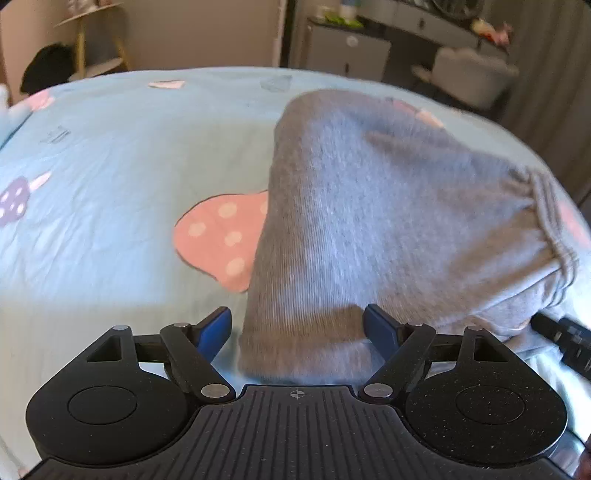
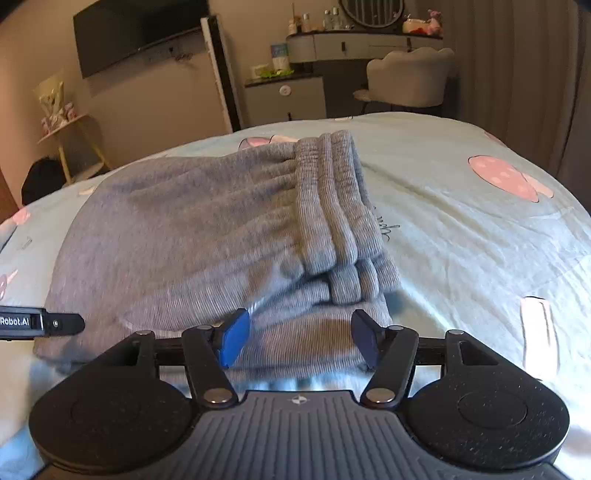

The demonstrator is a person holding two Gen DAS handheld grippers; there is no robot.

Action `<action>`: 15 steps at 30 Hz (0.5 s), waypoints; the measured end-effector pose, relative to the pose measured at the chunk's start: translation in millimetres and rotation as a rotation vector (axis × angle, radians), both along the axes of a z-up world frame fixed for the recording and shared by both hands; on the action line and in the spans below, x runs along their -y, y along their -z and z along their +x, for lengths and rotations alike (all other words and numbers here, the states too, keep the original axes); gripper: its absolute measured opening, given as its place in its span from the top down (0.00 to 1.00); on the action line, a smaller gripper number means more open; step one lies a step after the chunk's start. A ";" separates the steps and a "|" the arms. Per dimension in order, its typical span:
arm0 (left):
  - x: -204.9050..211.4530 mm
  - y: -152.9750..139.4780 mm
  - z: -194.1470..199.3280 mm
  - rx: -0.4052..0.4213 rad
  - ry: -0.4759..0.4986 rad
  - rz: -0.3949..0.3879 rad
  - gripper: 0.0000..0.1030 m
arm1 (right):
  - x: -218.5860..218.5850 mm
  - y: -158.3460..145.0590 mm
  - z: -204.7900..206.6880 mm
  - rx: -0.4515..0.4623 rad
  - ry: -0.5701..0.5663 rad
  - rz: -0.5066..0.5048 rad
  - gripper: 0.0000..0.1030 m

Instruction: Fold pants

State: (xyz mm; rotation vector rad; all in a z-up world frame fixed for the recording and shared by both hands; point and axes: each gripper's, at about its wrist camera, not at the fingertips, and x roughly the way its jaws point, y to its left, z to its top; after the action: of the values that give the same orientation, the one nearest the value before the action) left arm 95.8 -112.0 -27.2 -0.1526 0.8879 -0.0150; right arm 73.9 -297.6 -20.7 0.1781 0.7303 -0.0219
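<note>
Home bedroom: bed (image 2: pixel 461 229), vanity desk (image 2: pixel 365 42), wall TV (image 2: pixel 136 33).

The pants (image 1: pixel 369 221) are showing grey in a fine ribbed knit, the waistband (image 2: pixel 332 206) ahead of the right gripper (image 2: pixel 299 338) ridged in the same grey. The sheet (image 1: pixel 110 147) is showing pale blue, with a pink white-dotted mushroom print (image 1: pixel 221 240) ahead of the left gripper (image 1: pixel 297 330)'s left finger. Both grippers are showing black bodies and blue pads (image 2: pixel 234 341). The chair (image 2: pixel 410 75) far ahead is looking cream
</note>
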 end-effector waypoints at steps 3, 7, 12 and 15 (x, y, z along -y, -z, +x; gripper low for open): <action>6.2 -7.1 -19.3 -0.007 0.037 0.005 0.15 | -2.9 -9.2 -17.3 -0.011 -0.044 0.016 0.17; 11.9 -0.4 -44.9 -0.047 0.069 0.065 0.12 | -15.8 -16.8 -39.1 -0.048 -0.103 -0.006 0.08; 4.2 13.1 -78.1 -0.080 0.056 -0.002 0.08 | -30.4 -26.6 -68.6 -0.044 -0.155 -0.056 0.04; 4.9 22.3 -92.6 -0.089 0.040 -0.032 0.07 | -34.3 -36.1 -84.1 -0.004 -0.147 -0.075 0.04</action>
State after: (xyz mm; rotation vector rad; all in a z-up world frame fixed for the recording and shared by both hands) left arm 3.2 -116.9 -49.4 -0.1665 0.9797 -0.0601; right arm -10.2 -263.4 15.4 0.0528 0.7441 0.0899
